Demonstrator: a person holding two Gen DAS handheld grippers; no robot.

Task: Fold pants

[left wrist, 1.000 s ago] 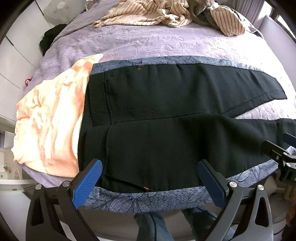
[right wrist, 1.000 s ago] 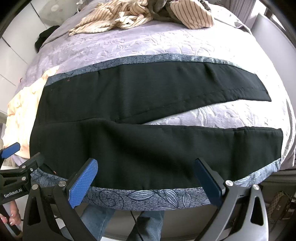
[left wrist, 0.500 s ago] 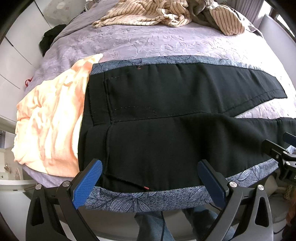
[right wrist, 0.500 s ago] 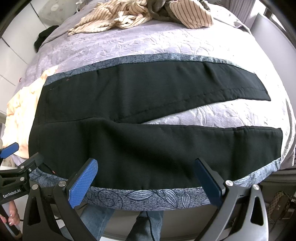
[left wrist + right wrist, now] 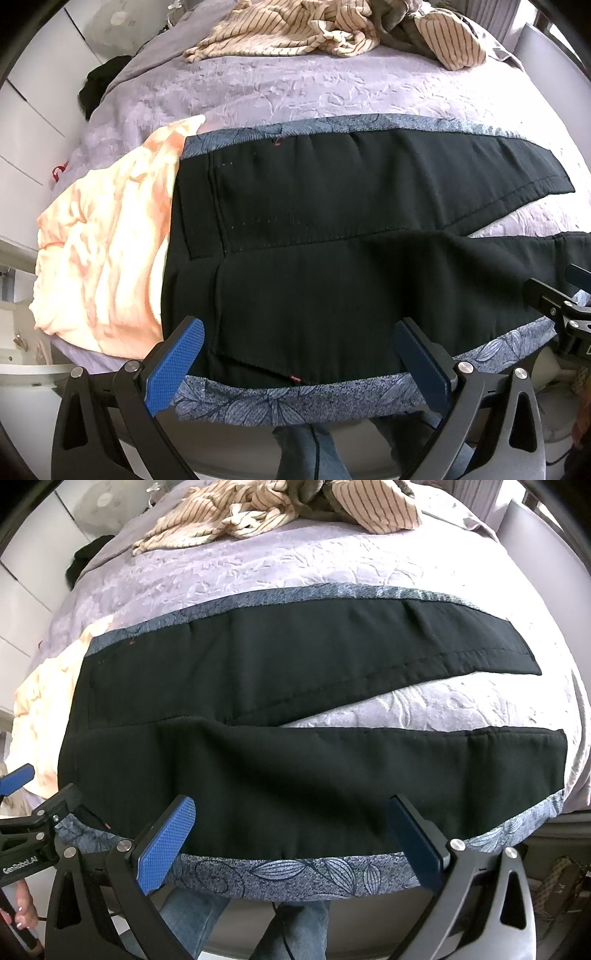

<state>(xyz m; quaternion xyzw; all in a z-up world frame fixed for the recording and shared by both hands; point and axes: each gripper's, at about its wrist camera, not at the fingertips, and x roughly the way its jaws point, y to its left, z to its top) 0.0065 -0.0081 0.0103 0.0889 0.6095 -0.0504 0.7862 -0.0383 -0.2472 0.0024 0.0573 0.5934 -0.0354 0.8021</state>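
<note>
Left wrist view: your left tongs (image 5: 299, 354) stand spread wide, blue pads apart and pinching nothing, poised over the near edge of the black fabric pants (image 5: 332, 258). The pants lie flat on a blue-grey leaf-patterned cloth (image 5: 295, 398) spread across the lavender quilted bed (image 5: 277, 85). The waistband end lies to the left, touching a crumpled peach-coloured garment (image 5: 99, 258). The two legs run off to the right and part in a narrow V. A heap of beige striped clothing (image 5: 314, 26) sits at the far side of the bed, well apart from the pants. The right tongs (image 5: 561, 295) show at the right edge, over the near leg.

Right wrist view: your right tongs (image 5: 295, 834) are likewise spread wide and grip nothing, poised over the near leg of the pants (image 5: 295, 768). Both legs lie flat, hems to the right, with a wedge of bed (image 5: 424, 705) showing between them. The left tongs (image 5: 22, 794) show at the left edge, by the waistband end.
</note>
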